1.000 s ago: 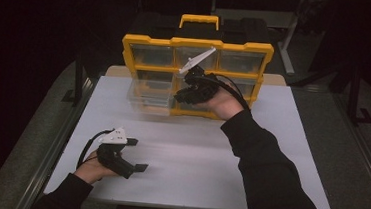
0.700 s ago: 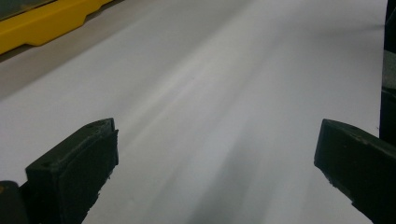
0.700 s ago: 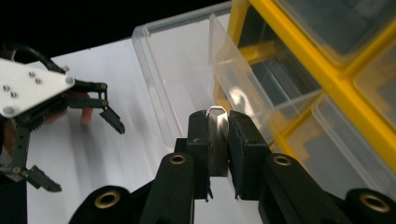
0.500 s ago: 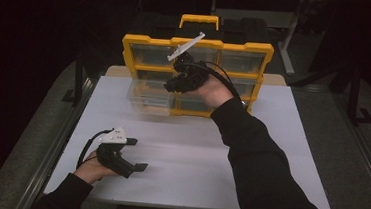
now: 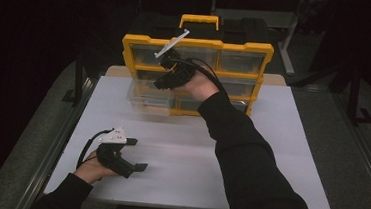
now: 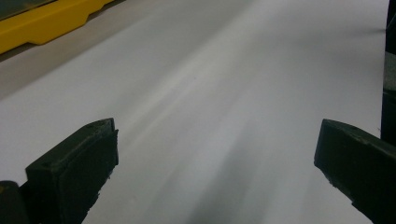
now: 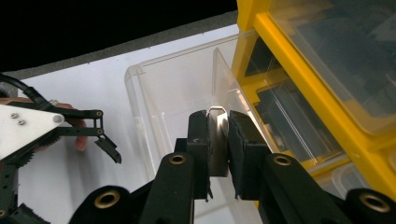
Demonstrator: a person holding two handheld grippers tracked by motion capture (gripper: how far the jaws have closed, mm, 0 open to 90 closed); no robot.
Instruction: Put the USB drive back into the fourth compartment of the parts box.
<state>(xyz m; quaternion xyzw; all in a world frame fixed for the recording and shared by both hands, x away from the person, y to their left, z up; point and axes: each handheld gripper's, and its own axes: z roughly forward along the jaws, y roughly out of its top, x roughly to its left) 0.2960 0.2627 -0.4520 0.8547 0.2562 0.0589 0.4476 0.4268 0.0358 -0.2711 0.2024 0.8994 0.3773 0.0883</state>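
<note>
the left gripper (image 5: 136,167) rests low at the near left of the white surface (image 5: 269,156), its fingers (image 6: 74,163) spread wide with nothing between them; bare surface lies all around it, so there is open room on that side. further right and far, the clear plastic drawer (image 5: 149,99) stands pulled out of the yellow plastic organiser case (image 5: 198,45), near the surface's far edge. the right gripper (image 7: 218,140) is raised in front of the case, its fingers (image 7: 198,140) pinching a small thin silvery metal piece (image 7: 217,135) just above the drawer. the piece is slim and held by little, so it could slip or twist out and fall past the drawer rim. the hand is close to the case front, and a knock could shove the drawer or tip the case. the right half of the surface is open for a retreat.
</note>
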